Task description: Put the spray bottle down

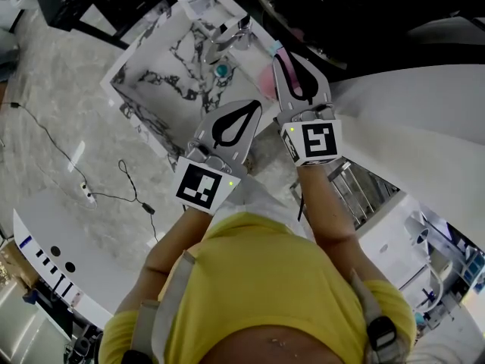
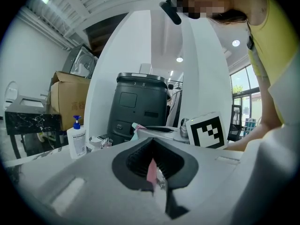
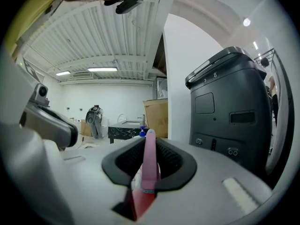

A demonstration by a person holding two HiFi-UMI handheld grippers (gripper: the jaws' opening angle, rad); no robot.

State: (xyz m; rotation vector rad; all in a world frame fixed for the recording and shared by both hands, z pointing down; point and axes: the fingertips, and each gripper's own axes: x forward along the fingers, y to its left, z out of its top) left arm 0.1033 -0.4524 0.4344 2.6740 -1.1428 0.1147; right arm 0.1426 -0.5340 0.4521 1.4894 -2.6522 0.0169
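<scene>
Right gripper (image 1: 282, 54) pinches the pink bottle (image 3: 149, 158) over the sink's (image 1: 161, 68) 4 o'clock rim; left gripper (image 1: 254, 108) jaws press on a pink sliver (image 2: 151, 170); released here, the bottle may topple off the rim.

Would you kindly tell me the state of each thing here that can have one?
right gripper: jaws shut on the spray bottle.
spray bottle: gripped between the right jaws, not released.
left gripper: jaws together, holding nothing.
pump bottle: upright at the marble sink's corner.
faucet: no water seen running.
</scene>
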